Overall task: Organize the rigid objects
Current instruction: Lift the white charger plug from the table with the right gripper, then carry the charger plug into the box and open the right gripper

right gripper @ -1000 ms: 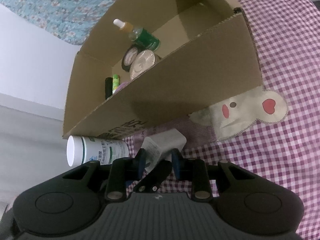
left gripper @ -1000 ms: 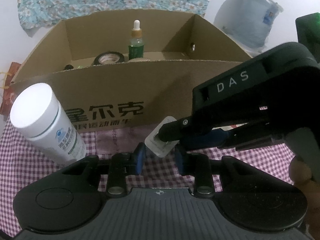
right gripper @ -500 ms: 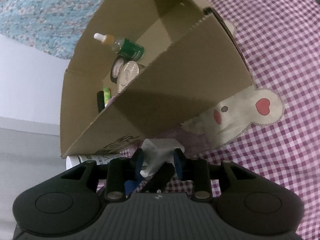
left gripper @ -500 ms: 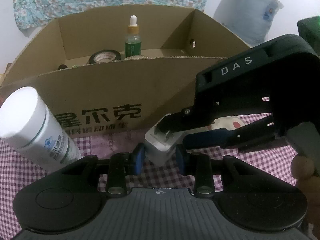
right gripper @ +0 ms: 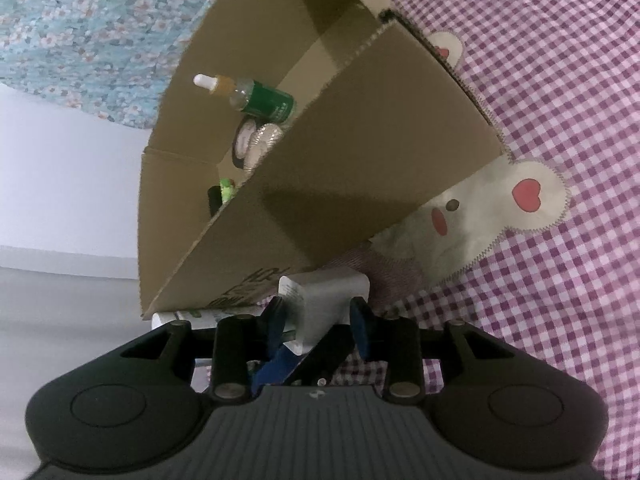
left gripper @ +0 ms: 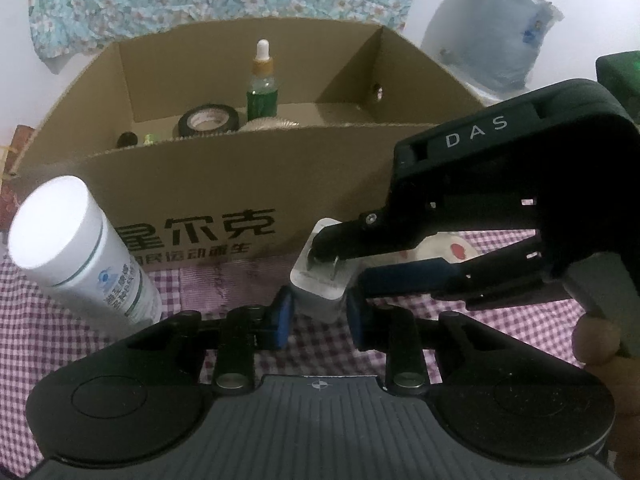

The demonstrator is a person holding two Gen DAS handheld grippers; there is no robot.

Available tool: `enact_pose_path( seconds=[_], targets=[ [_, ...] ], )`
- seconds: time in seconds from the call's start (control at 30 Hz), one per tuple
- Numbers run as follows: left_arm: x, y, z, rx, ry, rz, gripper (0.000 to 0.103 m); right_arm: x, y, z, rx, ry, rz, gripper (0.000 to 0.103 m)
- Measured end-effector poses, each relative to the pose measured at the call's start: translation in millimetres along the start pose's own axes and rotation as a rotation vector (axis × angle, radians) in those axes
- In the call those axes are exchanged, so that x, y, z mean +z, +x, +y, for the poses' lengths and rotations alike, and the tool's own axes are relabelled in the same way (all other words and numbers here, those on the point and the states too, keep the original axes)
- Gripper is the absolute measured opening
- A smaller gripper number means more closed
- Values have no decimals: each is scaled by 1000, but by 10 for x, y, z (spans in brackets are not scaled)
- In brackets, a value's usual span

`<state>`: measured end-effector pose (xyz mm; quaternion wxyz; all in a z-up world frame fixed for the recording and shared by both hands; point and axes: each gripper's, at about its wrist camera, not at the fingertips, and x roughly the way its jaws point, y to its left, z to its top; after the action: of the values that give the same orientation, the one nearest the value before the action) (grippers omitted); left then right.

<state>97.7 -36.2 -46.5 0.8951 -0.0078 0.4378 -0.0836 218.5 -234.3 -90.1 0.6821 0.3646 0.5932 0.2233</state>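
**A:** Why are both grippers on one charger (left gripper: pixel 320 292)?

**B:** It looks like a handover. The charger sits between the left gripper's (left gripper: pixel 318 316) fingers, prongs up and away from the pads. Those jaws have just been closing, and now they clamp its white body from both sides.

**A:** And the right gripper (right gripper: pixel 318 320)?

**B:** Its jaws have just been opening. The charger is between them too, but I see a gap at one pad, so they stand apart, not pressing.

**A:** Why regrip at all?

**B:** Probably for a steadier hold on the flat sides before the drop.

**A:** Where does it go?

**B:** I'd guess the box (left gripper: pixel 320 184), just beyond the fingertips. The bottle (left gripper: pixel 80 256) stands left of the left fingers, outside the box.
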Motion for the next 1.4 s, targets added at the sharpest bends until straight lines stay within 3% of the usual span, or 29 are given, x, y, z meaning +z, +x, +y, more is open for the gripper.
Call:
enact_pose_path(
  seconds=[0.37, 0.6, 0.77, 0.93, 1.4],
  targets=[
    [116, -640, -125, 10, 12, -102, 26, -219, -502, 292, 68, -69, -50, 39],
    [508, -910, -163, 4, 15, -198, 26, -138, -857, 759, 110, -167, -120, 39],
    [837, -754, -143, -21, -19, -201, 26, 153, -963, 1050, 97, -233, -162, 39],
    [1051, -391, -104, -57, -70, -129, 26, 507, -823, 1073, 42, -254, -158, 39],
    [1013, 364, -98, -89, -106, 10, 26, 902, -293, 788, -131, -319, -96, 38]
  ],
)
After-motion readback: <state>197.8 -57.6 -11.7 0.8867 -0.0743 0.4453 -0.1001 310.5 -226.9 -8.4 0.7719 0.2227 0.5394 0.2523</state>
